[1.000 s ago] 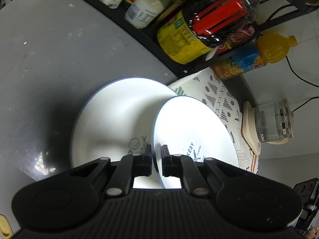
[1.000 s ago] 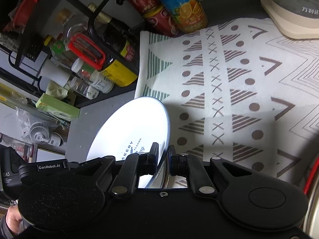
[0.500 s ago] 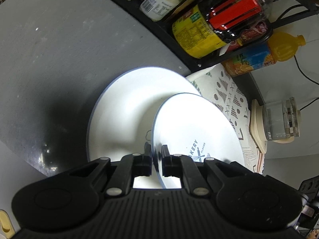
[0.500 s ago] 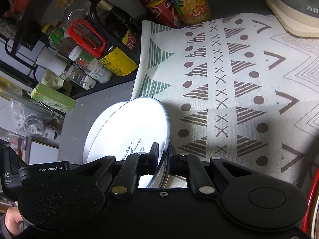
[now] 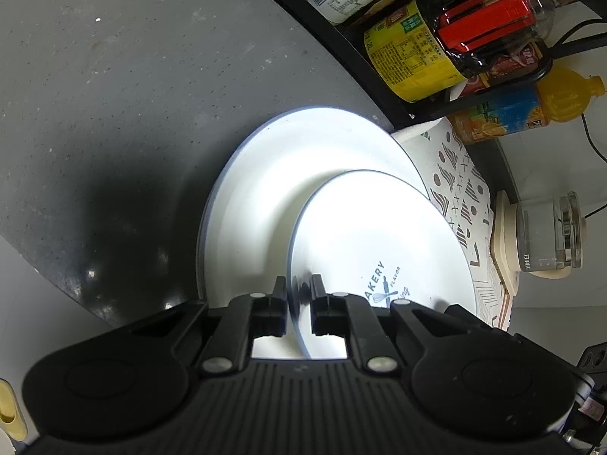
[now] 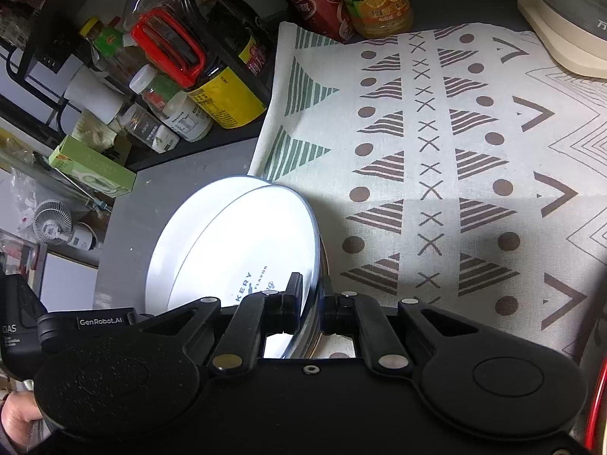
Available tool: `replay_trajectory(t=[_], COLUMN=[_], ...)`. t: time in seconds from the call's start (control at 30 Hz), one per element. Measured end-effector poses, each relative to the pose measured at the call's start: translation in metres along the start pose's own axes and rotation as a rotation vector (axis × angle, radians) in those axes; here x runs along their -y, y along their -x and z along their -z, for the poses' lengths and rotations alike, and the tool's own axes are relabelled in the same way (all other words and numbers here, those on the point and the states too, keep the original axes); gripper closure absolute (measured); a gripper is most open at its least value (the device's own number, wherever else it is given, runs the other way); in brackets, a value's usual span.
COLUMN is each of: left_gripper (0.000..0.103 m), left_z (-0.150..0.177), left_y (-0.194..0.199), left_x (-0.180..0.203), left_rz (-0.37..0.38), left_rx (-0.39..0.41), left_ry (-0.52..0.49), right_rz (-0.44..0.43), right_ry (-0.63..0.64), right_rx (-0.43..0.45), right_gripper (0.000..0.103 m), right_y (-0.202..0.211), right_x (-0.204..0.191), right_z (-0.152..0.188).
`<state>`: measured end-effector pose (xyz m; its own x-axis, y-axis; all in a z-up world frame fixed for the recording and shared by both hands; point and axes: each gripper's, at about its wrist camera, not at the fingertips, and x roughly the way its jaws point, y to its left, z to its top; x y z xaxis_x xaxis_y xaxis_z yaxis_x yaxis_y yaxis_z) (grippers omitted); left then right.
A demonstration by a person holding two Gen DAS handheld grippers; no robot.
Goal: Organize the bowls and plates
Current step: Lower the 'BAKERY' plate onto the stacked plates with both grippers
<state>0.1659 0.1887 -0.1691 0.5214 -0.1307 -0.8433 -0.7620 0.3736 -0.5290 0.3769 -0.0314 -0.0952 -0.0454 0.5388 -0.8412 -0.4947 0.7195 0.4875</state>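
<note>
A small white plate (image 5: 379, 242) with a blue rim and a blue "BAKERY FLAVOR" print is held tilted between both grippers. My left gripper (image 5: 299, 295) is shut on its near rim. My right gripper (image 6: 311, 295) is shut on the opposite rim of the same small plate (image 6: 258, 242). Just below it a larger white plate (image 5: 273, 189) lies flat on the grey counter (image 5: 114, 94), and the small plate overlaps its right half. In the right wrist view the larger plate (image 6: 178, 227) shows behind the small one. I cannot tell whether the two plates touch.
A black rack (image 5: 341, 49) with bottles and jars runs along the counter's far edge, an orange juice bottle (image 5: 531, 106) beside it. A patterned cloth (image 6: 455, 151) covers the counter to the right. A glass kettle (image 5: 546, 235) stands on a cream base. A hand (image 6: 15, 417) shows low left.
Both grippers have brought the small plate down and over the larger plate, which now fills more of the left wrist view. The grips on the rim are unchanged.
</note>
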Motion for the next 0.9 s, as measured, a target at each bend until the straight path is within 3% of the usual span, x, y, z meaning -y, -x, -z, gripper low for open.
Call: replay_trajectory(t=[0.4, 0.67, 0.77, 0.83, 0.9], left_gripper=[0.093, 0.091, 0.080, 0.060, 0.050], left_z=[-0.007, -0.020, -0.024, -0.026, -0.027], left_y=[-0.005, 0.014, 0.027, 0.036, 0.043], left_x=[0.009, 0.016, 0.016, 0.017, 0.019], left_rz=[-0.081, -0.102, -0.097, -0.107, -0.119], left_rx=[-0.009, 0.017, 0.043, 0.069, 0.096], left_ry=[-0.061, -0.103, -0.100, -0.108, -0.127], right_rz=[0.022, 0.033, 0.034, 0.039, 0.042], right_ry=[-0.008, 0.002, -0.002, -0.001, -0.002], right_rx=[0.003, 0.006, 0.006, 0.004, -0.004], right_gripper=[0.098, 0.098, 0.098, 0.097, 0.097], right_y=[-0.006, -0.009, -0.010, -0.011, -0.013], right_x=[-0.002, -0.004, -0.004, -0.005, -0.005], right_z=[0.000, -0.003, -0.003, -0.003, -0.003])
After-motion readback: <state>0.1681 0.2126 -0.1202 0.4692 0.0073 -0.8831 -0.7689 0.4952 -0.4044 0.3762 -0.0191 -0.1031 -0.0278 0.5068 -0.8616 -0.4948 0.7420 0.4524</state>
